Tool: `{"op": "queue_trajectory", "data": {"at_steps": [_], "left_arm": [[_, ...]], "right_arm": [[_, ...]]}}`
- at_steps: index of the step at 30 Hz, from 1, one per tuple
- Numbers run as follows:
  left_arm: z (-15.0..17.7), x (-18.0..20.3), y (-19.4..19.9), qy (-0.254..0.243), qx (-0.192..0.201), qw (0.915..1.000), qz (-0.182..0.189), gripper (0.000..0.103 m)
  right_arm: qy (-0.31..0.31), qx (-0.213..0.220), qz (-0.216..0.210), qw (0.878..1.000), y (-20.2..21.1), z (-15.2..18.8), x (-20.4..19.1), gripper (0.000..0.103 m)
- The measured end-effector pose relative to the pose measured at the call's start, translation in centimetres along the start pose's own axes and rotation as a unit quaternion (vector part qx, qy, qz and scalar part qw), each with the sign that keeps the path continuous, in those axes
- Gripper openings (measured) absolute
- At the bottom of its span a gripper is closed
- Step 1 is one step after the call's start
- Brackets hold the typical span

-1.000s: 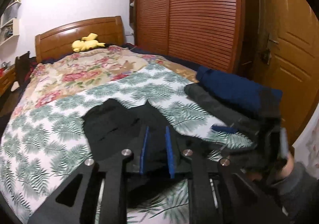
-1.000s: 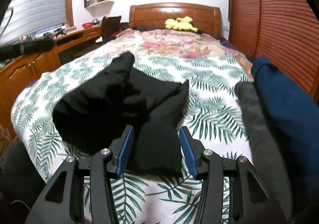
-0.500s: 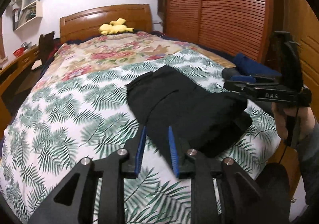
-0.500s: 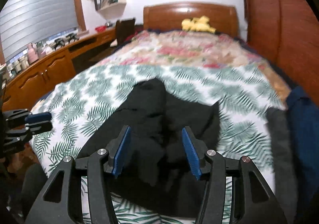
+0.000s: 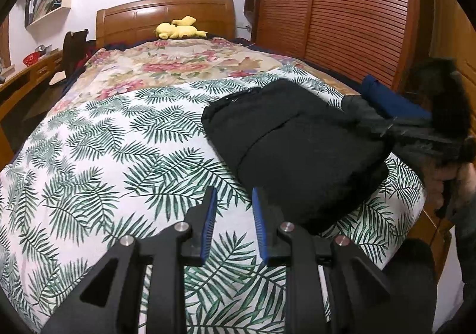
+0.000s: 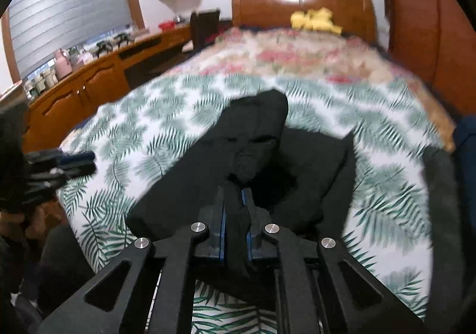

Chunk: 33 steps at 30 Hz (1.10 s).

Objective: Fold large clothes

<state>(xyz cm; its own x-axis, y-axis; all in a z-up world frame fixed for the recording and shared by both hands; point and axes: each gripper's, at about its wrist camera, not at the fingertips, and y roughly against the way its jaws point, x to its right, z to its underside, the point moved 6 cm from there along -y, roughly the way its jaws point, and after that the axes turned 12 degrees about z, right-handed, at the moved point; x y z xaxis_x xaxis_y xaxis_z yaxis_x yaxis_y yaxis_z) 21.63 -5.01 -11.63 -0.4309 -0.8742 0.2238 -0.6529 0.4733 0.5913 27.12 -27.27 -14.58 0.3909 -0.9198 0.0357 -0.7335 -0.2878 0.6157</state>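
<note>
One black garment (image 5: pixel 297 143) is laid on the fern-print bed cover (image 5: pixel 104 155). Its near edge is pinched by the right gripper (image 6: pixel 235 203). Nothing is held by the slightly parted left gripper (image 5: pixel 233 209).

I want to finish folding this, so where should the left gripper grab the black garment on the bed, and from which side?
Take the black garment at its near left edge, the thick rounded fold just ahead of the left gripper. Come in low from the bed's foot, fingers straddling that edge. The right gripper already pinches the near edge further right, so a second hold at the left would probably lift it evenly.
</note>
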Motion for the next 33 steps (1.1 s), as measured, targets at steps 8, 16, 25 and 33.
{"op": "queue_trajectory", "data": {"at_steps": [8,16,25,33], "left_arm": [[-0.4,1.3,-0.9,-0.005,-0.001,0.9999,0.011,0.022],[-0.7,1.6,-0.7,-0.007,0.003,0.9999,0.011,0.022],[-1.1,2.0,-0.7,-0.015,0.005,0.9998,0.007,0.023],[-1.1,2.2,-1.4,-0.020,0.001,0.9998,0.009,0.023]], "right_arm": [[0.002,0.003,0.100,0.995,1.6,1.4,5.2,0.005],[-0.015,-0.063,0.141,0.988,-1.6,6.8,8.1,0.008],[0.010,-0.001,0.181,0.983,2.0,3.6,5.8,0.038],[0.020,-0.006,0.115,0.993,1.4,3.9,2.1,0.042]]}}
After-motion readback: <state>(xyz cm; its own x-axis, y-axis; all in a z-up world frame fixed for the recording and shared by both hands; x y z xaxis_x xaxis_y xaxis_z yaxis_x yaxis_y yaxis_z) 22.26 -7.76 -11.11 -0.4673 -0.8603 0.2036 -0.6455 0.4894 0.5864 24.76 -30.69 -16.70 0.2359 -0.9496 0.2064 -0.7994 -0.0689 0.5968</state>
